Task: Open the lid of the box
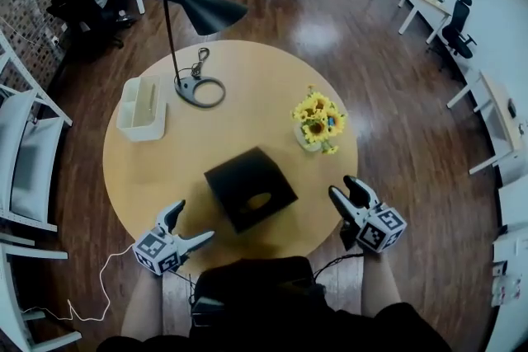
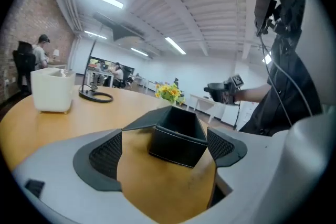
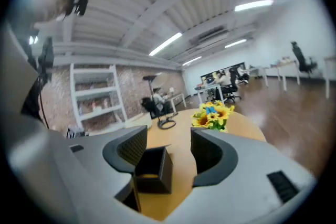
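We see the black box (image 1: 262, 206) in the lower middle of the head view, on the round desk (image 1: 247, 86), and both tools flank it. The left hand-held gripper (image 1: 195, 223) sits at the lower left, so the box lies up and to the right of it. The right hand-held gripper (image 1: 341, 186) sits at the right edge of the desk, so the box lies to its left. Both are near the box and touch nothing. We judge the left one slightly nearer.

In the left gripper view the jaws stand wide apart, with only bare desk between the pads and the box a little beyond them. In the right gripper view the jaws are about half apart and equally empty, and the box again stands beyond their tips.

Both gripper views look into a dark open interior. A flat flap, which we take for the lid (image 1: 233, 171), spreads from the box toward the upper left of the head view. Box and flap together run from upper left to lower right. By our reading the lid is already swung open, so any further move would turn on that upper-left side, away from both tools.
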The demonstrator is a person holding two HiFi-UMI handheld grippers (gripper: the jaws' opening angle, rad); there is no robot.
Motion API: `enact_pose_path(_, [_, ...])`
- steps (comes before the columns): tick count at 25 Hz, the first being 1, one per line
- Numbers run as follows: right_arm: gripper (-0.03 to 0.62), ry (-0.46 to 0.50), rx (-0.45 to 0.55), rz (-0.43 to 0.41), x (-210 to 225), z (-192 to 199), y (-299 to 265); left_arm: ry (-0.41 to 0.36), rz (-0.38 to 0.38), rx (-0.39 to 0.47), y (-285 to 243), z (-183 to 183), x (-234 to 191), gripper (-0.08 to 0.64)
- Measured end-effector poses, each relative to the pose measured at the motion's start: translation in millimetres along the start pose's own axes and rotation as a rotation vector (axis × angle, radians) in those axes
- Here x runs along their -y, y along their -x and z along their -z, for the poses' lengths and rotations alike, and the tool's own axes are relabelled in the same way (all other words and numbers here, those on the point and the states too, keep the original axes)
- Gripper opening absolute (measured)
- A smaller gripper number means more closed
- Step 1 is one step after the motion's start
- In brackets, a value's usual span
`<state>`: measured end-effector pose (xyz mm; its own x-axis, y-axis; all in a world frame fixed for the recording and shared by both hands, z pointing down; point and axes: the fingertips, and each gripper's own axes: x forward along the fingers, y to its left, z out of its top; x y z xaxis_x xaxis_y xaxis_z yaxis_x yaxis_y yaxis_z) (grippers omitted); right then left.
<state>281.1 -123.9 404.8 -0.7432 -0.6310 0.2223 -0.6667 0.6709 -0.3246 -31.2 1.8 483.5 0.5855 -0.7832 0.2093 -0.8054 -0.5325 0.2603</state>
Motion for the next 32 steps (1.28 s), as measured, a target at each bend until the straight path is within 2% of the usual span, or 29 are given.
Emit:
enact_pose_path(3, [0.265,-0.281,0.235,0.018,11,-19,30,0.082,-0.078,0.1,31,-13,-8,0.452])
enact_pose_path(5, [0.265,-0.393,0.333,-0.024,11,-24,42,0.128,-0.1,0.157,48,-21,-10,0.339])
enact_pose_path(6, [0.265,-0.412,0.352,-0.048,9,-25,44,0.142,-0.112,0.186,55,-26,-12,0.289])
enact_pose_path(8, [0.253,-0.384,0.336,-0.075,-1,-25,41,0.135,-0.162,0.233,66,-39,-15,0.18])
enact_pose_path(9, [0.199,-0.348,0.31,-0.077,-7,-25,37,0.119,-0.2,0.251,69,-46,-18,0.142])
enact_pose_path(11, [0.134,-0.256,0.25,-0.063,-16,-25,28,0.087,-0.278,0.287,74,-59,-22,0.081])
enact_pose_path(13, [0.003,-0.16,0.201,-0.033,-21,-22,18,0.077,-0.322,0.335,77,-73,-23,0.058])
enact_pose_path(15, [0.003,-0.084,0.17,0.002,-24,-22,9,0.069,-0.341,0.373,76,-86,-24,0.057])
enact_pose_path(17, [0.003,-0.056,0.166,0.043,-23,-23,4,0.055,-0.35,0.387,72,-96,-24,0.017])
enact_pose_path(22, [0.002,-0.051,0.15,0.102,-21,-15,0,0.054,-0.333,0.385,65,-107,-13,0.017])
enact_pose_path(32, [0.0,-0.045,0.151,0.123,-14,-20,0,0.077,-0.361,0.353,60,-97,-17,0.017])
